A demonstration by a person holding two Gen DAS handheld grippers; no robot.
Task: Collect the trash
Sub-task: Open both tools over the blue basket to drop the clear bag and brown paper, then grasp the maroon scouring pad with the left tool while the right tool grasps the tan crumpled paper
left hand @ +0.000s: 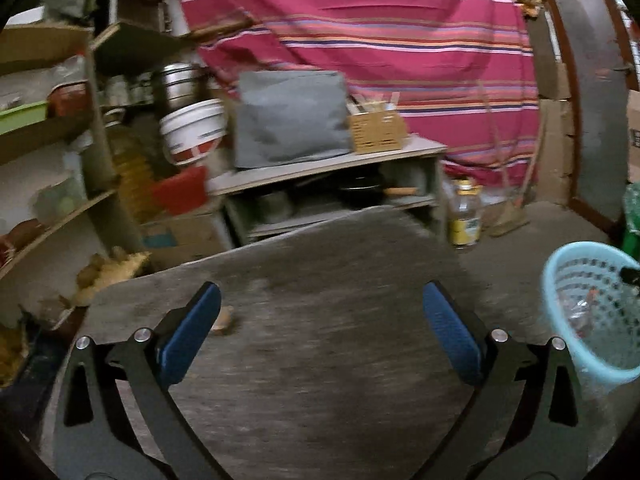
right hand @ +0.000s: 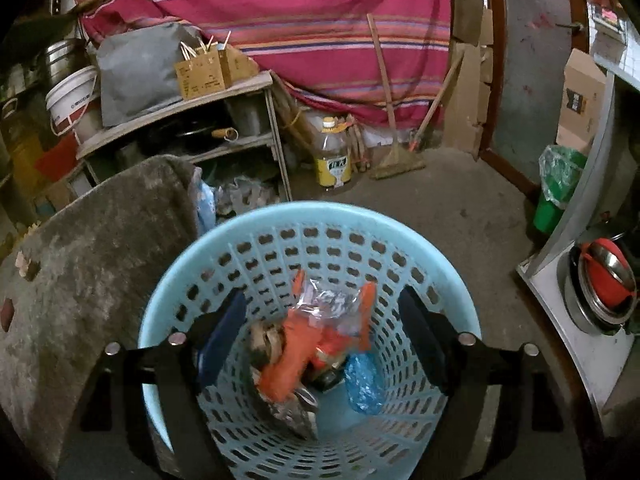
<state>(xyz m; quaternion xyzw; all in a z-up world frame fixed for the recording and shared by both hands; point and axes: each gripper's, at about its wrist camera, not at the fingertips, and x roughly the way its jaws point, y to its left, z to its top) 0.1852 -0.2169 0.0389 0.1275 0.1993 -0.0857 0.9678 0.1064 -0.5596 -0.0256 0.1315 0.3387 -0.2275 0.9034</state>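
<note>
A light blue perforated basket (right hand: 360,240) stands on the floor beside a worn grey table (right hand: 100,240). It holds an orange and clear wrapper (right hand: 320,320), a blue plastic scrap (right hand: 362,380) and other trash. My right gripper (right hand: 324,300) is open and empty, right above the basket's mouth. My left gripper (left hand: 320,292) is open and empty over the grey tabletop (left hand: 320,360). A small tan scrap (left hand: 226,322) lies on the table beside the left finger (left hand: 188,336). The basket shows at the right edge of the left wrist view (left hand: 576,280).
A low shelf unit (left hand: 328,168) with a grey bag and a cardboard box stands behind the table. An oil bottle (right hand: 332,152), a broom (right hand: 394,152) and a green bin (right hand: 556,196) are on the floor. A striped red cloth (right hand: 280,20) hangs behind.
</note>
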